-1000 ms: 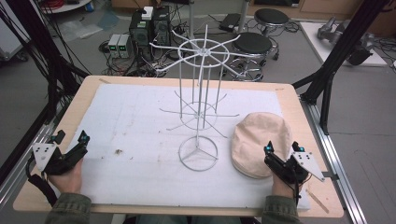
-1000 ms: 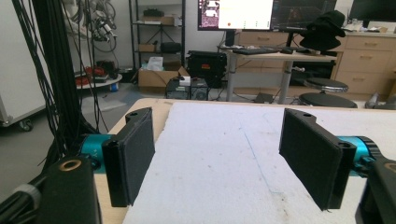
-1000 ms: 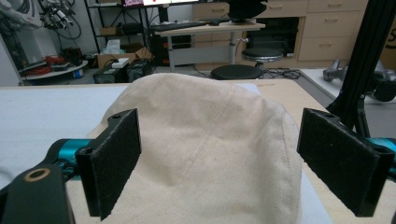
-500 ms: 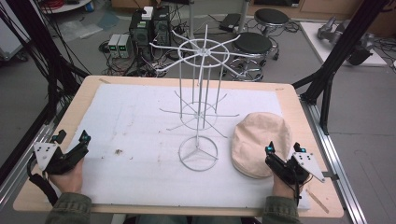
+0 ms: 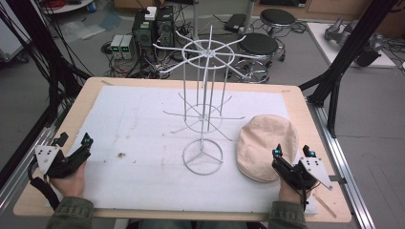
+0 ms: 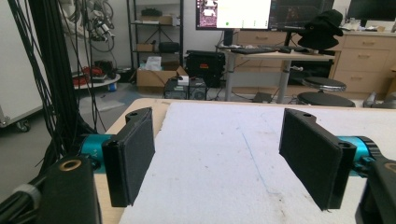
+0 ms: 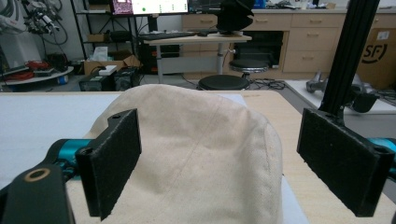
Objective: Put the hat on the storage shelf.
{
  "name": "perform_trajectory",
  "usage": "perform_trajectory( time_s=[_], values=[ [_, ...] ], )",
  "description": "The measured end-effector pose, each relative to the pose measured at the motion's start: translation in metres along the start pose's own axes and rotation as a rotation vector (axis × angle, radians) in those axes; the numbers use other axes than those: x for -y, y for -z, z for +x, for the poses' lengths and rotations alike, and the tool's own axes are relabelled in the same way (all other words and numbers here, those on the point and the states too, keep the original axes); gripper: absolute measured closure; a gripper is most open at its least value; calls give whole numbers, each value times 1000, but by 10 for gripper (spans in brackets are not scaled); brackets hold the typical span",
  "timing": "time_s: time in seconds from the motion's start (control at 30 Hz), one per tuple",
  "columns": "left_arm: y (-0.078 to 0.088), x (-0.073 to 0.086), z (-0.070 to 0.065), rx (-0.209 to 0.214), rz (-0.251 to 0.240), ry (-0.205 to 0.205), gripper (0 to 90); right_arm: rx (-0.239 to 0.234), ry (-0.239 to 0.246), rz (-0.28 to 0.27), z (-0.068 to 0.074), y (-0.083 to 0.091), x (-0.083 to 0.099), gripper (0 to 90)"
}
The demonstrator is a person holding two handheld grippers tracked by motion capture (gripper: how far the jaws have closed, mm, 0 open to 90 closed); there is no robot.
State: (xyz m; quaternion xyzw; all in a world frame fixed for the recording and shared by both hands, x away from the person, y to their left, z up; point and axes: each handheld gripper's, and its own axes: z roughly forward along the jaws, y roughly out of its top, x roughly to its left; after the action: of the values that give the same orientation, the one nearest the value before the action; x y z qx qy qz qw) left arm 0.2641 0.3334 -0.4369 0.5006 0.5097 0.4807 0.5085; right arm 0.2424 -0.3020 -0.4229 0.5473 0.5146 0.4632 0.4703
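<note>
On the right side of the tabletop (image 5: pixel 296 102), a cream cloth cap (image 5: pixel 262 145) lies flat on the white mat (image 5: pixel 143 124), just beside the round base of a white wire rack (image 5: pixel 204 102) that stands upright near the middle. The right gripper (image 5: pixel 290 152) sits at the cap's near right edge, held by the person's right hand (image 5: pixel 290 191), with its fingers spread wide and pinching nothing. From the right gripper view the cap (image 7: pixel 201 154) rises between the two black fingers (image 7: pixel 112 158); the left one lies against or just in front of the cloth, and I cannot tell whether it touches, since the view looks along the finger. The right finger stands apart from the cap, over bare wood.

Far across the mat, the left gripper (image 5: pixel 74 139) rests near the left edge of the tabletop, held by the left hand (image 5: pixel 71 179). Its fingers (image 6: pixel 130 161) are also spread wide with nothing between them, and the left gripper view looks over the bare white mat (image 6: pixel 224 163) toward the far edge. The two grippers are well apart, with the rack between them on the mat. A small dark speck (image 5: pixel 121 154) marks the mat not far from the left gripper. Beyond the tabletop stand two black stools (image 5: pixel 258 45) and some grey boxes (image 5: pixel 122 46) on the floor.
</note>
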Motion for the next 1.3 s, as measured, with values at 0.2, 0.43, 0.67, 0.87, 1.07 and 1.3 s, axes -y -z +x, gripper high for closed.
perform_trajectory(
  time_s=[0.2, 0.43, 0.67, 0.87, 1.07, 1.3],
  values=[
    [1, 0, 0, -2, -2, 3, 268, 14, -33, 68, -1, -5, 3, 134],
    [1, 0, 0, -5, -6, 7, 269, 53, -79, 153, -3, -11, 7, 142],
    [1, 0, 1, -6, -7, 9, 269, 61, -91, 191, -4, -16, 10, 142],
    [0, 0, 0, -4, -6, 7, 269, 70, -112, 225, -4, -21, 12, 152],
    [1, -1, -1, -4, -16, 8, 273, 72, -149, 252, -5, -23, 14, 165],
    [0, -1, -2, -6, -20, 9, 274, 63, -200, 314, -6, -28, 17, 165]
  ],
)
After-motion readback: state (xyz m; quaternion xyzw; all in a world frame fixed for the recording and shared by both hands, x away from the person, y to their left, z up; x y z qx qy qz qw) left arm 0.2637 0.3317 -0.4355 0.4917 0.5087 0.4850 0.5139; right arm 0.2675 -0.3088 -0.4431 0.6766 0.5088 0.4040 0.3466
